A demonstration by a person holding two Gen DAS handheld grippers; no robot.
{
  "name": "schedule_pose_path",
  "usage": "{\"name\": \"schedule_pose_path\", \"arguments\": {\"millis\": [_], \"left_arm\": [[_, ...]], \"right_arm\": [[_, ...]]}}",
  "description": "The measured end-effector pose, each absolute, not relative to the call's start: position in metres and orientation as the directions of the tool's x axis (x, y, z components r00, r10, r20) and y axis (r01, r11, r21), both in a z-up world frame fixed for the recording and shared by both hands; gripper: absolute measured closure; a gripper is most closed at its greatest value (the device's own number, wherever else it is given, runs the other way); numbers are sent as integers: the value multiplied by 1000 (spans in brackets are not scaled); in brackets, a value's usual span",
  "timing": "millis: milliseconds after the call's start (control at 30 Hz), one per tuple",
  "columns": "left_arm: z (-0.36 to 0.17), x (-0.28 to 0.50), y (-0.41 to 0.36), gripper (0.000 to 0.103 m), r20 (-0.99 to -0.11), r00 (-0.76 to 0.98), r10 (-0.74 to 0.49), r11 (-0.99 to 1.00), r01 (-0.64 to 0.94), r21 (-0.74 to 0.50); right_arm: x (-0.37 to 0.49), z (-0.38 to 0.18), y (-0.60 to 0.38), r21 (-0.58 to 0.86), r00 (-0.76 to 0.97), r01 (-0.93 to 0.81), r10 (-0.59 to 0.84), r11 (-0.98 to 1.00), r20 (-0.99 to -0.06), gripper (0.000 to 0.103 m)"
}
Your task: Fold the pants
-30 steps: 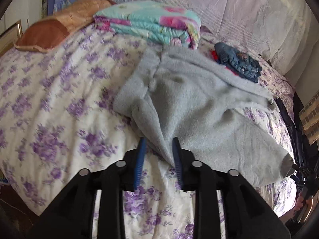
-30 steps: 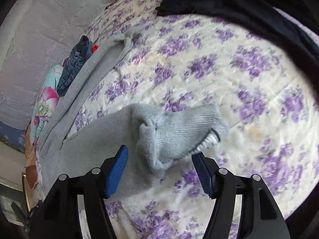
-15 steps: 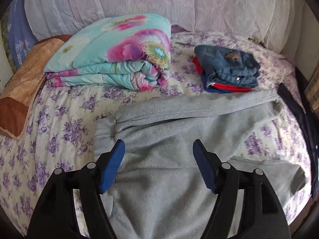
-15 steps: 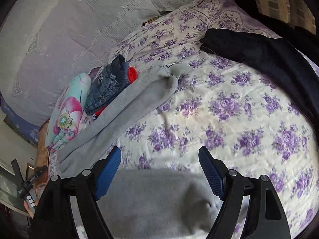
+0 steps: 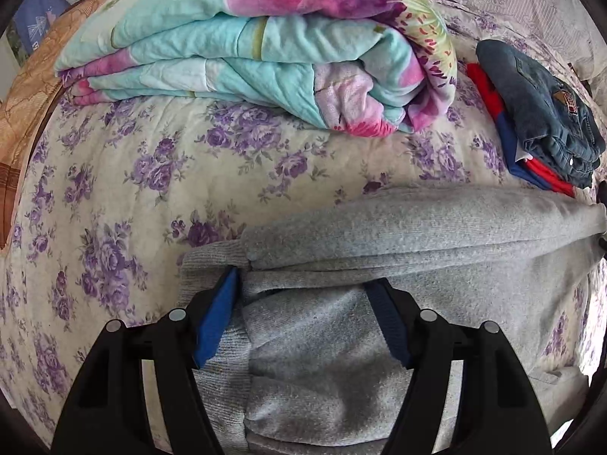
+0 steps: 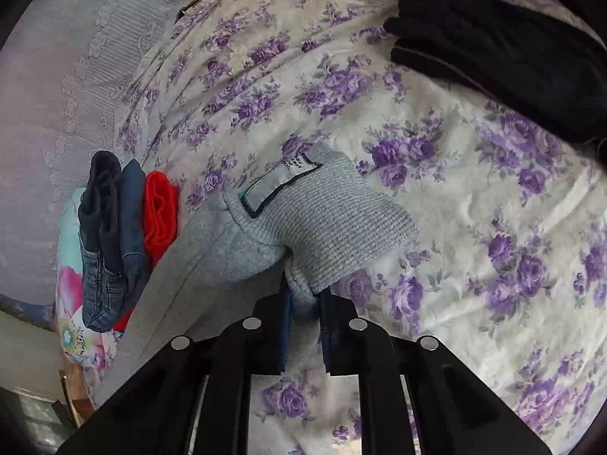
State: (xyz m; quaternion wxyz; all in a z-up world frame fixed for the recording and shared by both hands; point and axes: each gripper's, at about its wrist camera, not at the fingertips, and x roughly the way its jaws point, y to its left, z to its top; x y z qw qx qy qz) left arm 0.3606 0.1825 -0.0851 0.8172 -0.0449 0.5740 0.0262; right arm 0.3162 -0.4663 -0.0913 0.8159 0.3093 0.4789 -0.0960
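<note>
Grey fleece pants (image 5: 398,242) on the bed (image 5: 114,189): soft, limp and light, best gripped at ribbed hems; right tool (image 6: 305,303) pinches a cuff, left tool (image 5: 303,303) gapes wide, holding nothing.

A lived-in home bedroom: a bed spread with a purple-flowered sheet (image 5: 114,197), a folded floral quilt (image 5: 265,45) lying well ahead of the left jaws, a small stack of folded clothes (image 5: 538,121) off to their right, and a lace-covered headboard (image 6: 76,76) behind.
</note>
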Motion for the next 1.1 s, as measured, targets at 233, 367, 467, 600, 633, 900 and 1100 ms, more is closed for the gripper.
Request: {"name": "schedule_pose_path", "arguments": {"millis": [233,367,467,600,633,900,1100], "left_arm": [[-85,362,178,35,-935,353,13,997,-77,-16],[-88,366,166,34,-935,349,67,997,-70,45],[-70,357,169,35,-927,375,32,999,-36,20],[-35,328,200,36,-889,459,-12,999,-24,-26],[-27,322,210,36,-879,475,-22,999,-29,-41],[-11,323,235,35,-872,486,-50,998,54,-27],[-19,312,234,35,-872,490,7,995,84,56]], "right_arm": [[267,-69,-451,235,430,478,7,847,-903,89],[273,-110,-456,167,377,495,-38,853,-925,79],[275,-89,-435,-29,252,465,-164,885,-954,39],[237,-29,-388,-124,338,404,-274,906,-900,38],[228,-15,-369,-94,383,357,-238,929,-893,35],[255,13,-162,39,492,-298,189,954,-850,28],[311,-26,-64,-31,428,-548,248,836,-869,39]]}}
